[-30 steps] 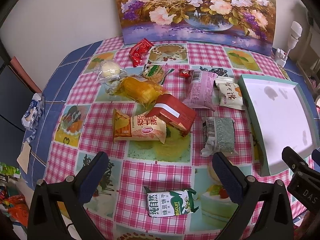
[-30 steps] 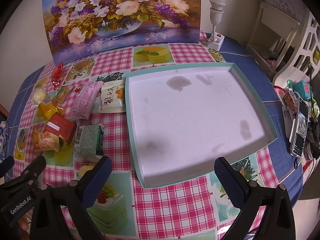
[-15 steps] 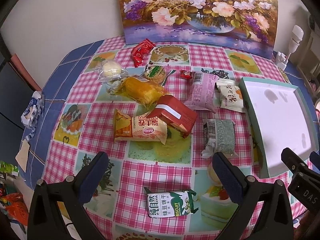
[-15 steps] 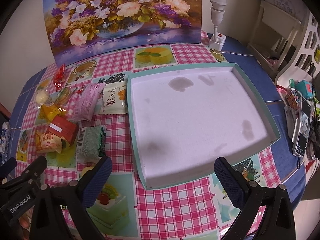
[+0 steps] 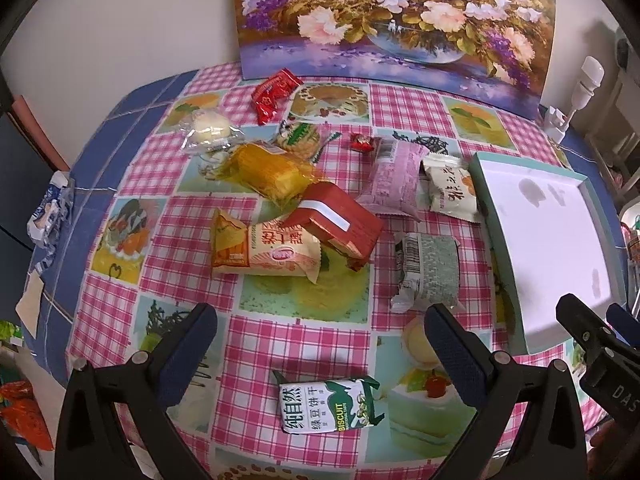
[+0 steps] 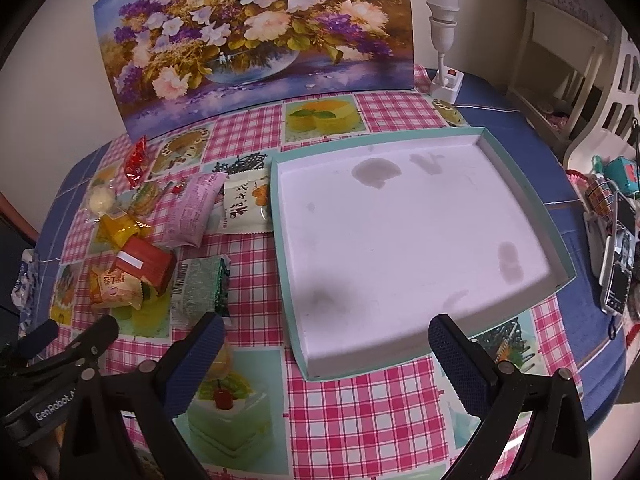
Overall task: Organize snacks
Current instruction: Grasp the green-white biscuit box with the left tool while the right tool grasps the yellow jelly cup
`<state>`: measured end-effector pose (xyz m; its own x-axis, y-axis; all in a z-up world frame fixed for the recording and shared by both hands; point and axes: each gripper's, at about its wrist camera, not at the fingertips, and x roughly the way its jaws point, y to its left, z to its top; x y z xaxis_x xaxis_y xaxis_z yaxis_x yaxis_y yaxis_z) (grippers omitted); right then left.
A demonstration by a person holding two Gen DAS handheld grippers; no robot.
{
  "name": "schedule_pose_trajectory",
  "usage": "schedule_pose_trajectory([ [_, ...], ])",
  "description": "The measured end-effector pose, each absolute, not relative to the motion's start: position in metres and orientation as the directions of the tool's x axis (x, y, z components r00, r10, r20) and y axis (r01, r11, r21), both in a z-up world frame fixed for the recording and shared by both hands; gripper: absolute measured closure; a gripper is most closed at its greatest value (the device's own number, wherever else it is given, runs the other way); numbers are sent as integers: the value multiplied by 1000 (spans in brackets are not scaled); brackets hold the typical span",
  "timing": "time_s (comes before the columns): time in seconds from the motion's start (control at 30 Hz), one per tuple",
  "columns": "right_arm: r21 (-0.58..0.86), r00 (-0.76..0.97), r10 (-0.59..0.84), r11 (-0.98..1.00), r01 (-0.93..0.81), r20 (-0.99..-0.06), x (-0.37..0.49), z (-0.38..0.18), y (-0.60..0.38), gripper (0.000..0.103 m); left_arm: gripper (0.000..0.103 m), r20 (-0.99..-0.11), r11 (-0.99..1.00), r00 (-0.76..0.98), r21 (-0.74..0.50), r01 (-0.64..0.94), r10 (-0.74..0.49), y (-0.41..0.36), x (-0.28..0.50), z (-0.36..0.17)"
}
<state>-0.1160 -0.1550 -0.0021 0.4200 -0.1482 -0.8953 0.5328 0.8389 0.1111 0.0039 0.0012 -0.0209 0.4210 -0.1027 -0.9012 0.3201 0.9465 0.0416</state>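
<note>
Several wrapped snacks lie on the checked tablecloth: a green biscuit pack [image 5: 330,404], an orange pack [image 5: 266,252], a red box [image 5: 336,222], a grey-green pack [image 5: 430,270], a pink pack [image 5: 394,176] and a white pack [image 5: 450,188]. A teal-rimmed white tray [image 6: 486,138] lies empty on the right. My left gripper [image 5: 320,350] is open and empty above the biscuit pack. My right gripper [image 6: 326,354] is open and empty over the tray's near edge.
A flower painting [image 6: 256,36] leans on the wall behind the table. A white lamp [image 6: 442,24] stands at the back right. Phones and small items [image 6: 618,256] lie at the right table edge. A crumpled blue wrapper [image 5: 48,212] lies at the left edge.
Both grippers have drifted slightly, so the scene shifts a little in each view. No snack has moved and both stay open.
</note>
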Motion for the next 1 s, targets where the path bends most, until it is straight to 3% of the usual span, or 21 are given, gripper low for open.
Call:
schedule_pose_trajectory([
  [0.4, 98, 361, -83, 884, 456, -929, -102, -21, -140, 0, 2, -971, 955, 236, 27, 296, -46, 1, 14, -61],
  [0.53, 90, 317, -67, 886, 454, -946, -97, -33, -138, 0, 18, -990, 956, 129, -19, 294, -60, 3, 18, -79],
  [0.73, 97, 317, -54, 892, 442, -947, -90, -37, -134, 0, 19, -997, 962, 0, -68, 263, -71, 11, 18, -101],
  [0.9, 145, 338, -3, 899, 412, -941, -81, -40, -125, 8, 19, -997, 963, -26, -77, 257, -72, 18, 10, -106],
  [1.0, 171, 348, 29, 908, 383, -937, -75, -42, -118, 15, 31, -997, 961, -30, -72, 266, -66, 18, 7, -108],
])
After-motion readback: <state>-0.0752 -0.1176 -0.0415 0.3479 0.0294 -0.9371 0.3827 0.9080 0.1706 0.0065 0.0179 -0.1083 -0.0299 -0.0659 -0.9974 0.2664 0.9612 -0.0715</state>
